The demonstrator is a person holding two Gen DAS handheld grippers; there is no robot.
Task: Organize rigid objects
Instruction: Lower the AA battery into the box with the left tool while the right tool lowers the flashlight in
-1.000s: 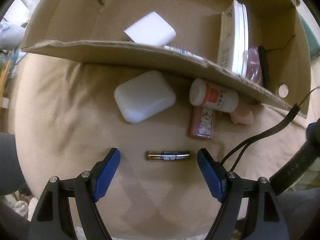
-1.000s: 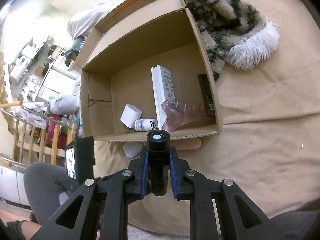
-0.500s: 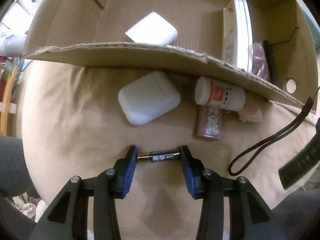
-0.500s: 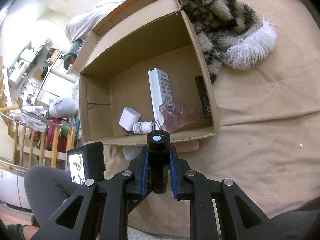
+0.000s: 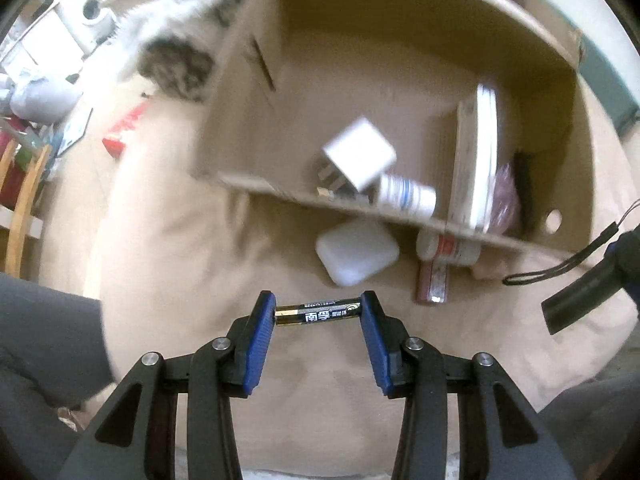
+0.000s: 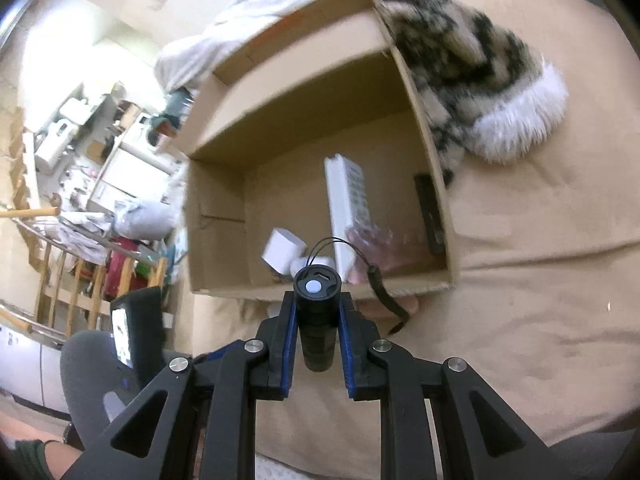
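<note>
Cardboard box (image 5: 400, 80); one battery (image 5: 318, 313), one flashlight (image 6: 316, 312).

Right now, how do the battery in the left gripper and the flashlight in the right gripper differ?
The battery is slim, black and gold; the flashlight is thicker and all black. The battery lies crosswise, pinched end to end; the flashlight points forward, gripped by its sides. Only the flashlight carries a wrist strap. Both are cylinders clamped between blue pads.

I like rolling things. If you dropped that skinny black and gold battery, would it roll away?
Probably a little: the black and gold battery is a smooth round cylinder. The soft tan blanket would likely stop it quickly. It looks stiff, not bendy.
</note>
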